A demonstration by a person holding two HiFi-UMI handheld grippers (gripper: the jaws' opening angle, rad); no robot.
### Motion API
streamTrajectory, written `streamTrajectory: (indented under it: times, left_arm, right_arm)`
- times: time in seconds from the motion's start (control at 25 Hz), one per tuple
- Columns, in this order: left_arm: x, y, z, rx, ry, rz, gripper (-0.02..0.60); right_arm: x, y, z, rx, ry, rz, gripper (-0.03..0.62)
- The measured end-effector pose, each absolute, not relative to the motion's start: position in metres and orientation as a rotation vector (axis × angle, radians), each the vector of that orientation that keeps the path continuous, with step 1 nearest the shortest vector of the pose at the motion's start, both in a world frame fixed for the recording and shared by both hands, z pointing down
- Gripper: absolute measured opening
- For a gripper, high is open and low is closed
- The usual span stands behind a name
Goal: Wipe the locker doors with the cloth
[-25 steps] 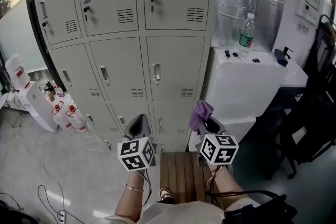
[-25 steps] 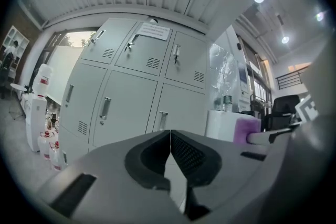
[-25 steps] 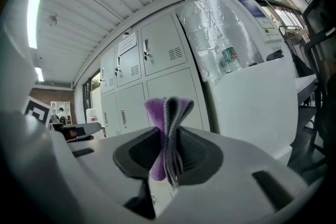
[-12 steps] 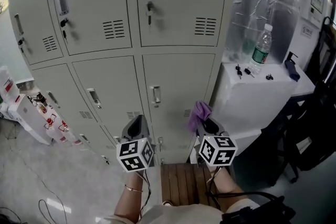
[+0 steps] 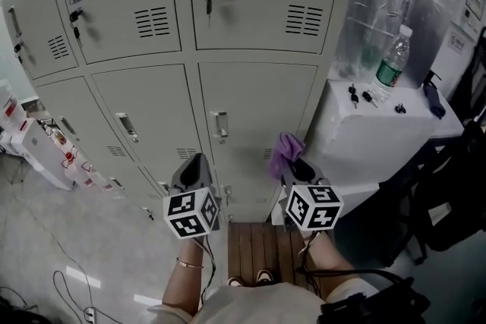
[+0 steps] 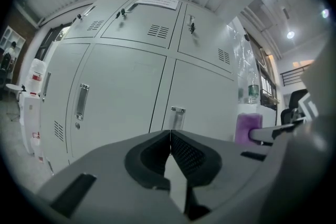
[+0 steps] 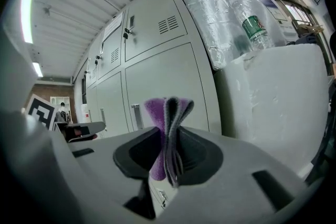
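Nearest, a slatted wooden board (image 5: pixel 254 248) lies on the floor at the foot of the lockers. Just beyond it, my left gripper (image 5: pixel 199 160) has its jaws closed tip to tip with nothing between them. To its right, my right gripper (image 5: pixel 295 165) is clamped on the folded purple cloth (image 5: pixel 285 151), which stands up out of the jaws in front of the locker doors (image 5: pixel 254 106). Farther on, the grey doors rise in rows, each with a handle (image 5: pixel 219 125) and vent slots. Far right, a plastic bottle (image 5: pixel 390 64) stands upright on the white desk (image 5: pixel 380 129) beside the lockers.
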State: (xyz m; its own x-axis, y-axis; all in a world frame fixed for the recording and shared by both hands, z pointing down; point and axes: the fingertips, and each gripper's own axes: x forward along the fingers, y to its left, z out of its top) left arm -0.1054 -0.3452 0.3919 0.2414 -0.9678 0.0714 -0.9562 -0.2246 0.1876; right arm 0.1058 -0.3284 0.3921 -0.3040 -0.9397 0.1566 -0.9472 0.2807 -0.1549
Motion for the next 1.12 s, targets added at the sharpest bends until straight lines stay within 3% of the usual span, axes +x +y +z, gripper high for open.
streamTrajectory:
  times: [0.36, 1.12]
  left_arm:
    - [-0.101, -0.347, 0.394, 2.304, -1.801, -0.062, 0.006]
    - [-0.161, -0.358, 0.366, 2.286, -1.909, -0.057, 0.006]
  right_arm:
    - [0.087, -0.339, 0.373, 1.612, -2.46, 0.052, 0.08]
    - [-0.004, -0.366, 0.287, 1.299, -2.08, -0.774, 0.08]
